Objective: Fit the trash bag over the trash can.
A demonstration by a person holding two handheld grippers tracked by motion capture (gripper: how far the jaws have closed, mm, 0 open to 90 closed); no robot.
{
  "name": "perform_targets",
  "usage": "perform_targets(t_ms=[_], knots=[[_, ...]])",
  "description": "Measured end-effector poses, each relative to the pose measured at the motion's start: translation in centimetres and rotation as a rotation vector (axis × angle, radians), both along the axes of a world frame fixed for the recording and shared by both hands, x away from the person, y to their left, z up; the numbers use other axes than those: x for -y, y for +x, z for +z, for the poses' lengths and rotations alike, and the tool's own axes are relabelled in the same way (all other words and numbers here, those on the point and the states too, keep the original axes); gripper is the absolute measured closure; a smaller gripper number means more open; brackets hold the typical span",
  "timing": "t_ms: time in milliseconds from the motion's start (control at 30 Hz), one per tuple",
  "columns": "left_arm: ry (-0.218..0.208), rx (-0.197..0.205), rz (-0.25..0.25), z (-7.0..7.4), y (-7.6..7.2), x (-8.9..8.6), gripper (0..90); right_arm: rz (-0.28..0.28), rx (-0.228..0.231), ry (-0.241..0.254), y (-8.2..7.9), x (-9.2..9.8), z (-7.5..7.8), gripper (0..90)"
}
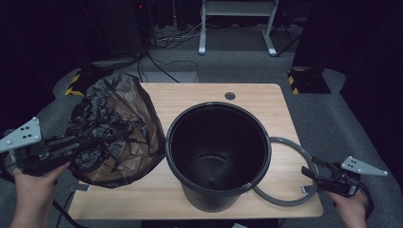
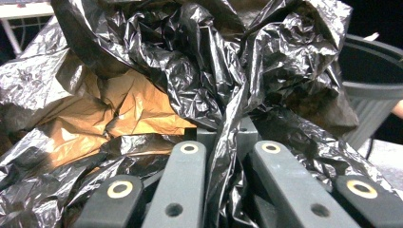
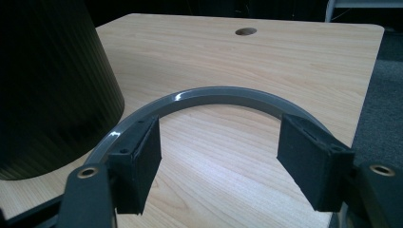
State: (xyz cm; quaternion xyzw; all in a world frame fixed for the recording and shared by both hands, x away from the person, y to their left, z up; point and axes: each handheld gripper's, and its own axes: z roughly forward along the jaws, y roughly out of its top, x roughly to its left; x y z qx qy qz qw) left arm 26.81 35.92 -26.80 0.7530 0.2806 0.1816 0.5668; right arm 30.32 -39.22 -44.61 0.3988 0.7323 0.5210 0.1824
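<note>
**Bag lifted beside the bin, ring waiting**

While the left hand-held gripper [image 1: 71, 145] pinches one crumpled black bag [image 1: 114, 128] clear of the bench [image 1: 266, 99] (probably to line the bin), the right hand-held gripper [image 1: 316, 175] gapes around one grey ring [image 1: 294, 147] lying beside one black bin [image 1: 217, 154].

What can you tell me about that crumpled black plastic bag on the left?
The crumpled black plastic bag is thin, glossy and heavily creased, thin enough in places that light glows brownish through it. It bulges loosely over the left edge of the light wooden table, right beside the round black bin. The left gripper is shut on a twisted fold of it, which runs down between the jaws.
</note>
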Motion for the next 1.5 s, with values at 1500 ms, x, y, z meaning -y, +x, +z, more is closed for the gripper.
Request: perform_targets(t_ms=[1500], knots=[[0.001, 0.032, -0.387, 4.9, 1.8, 10.8, 86.4, -0.007, 0.018, -0.001, -1.2, 0.5, 1.0, 31.1]])
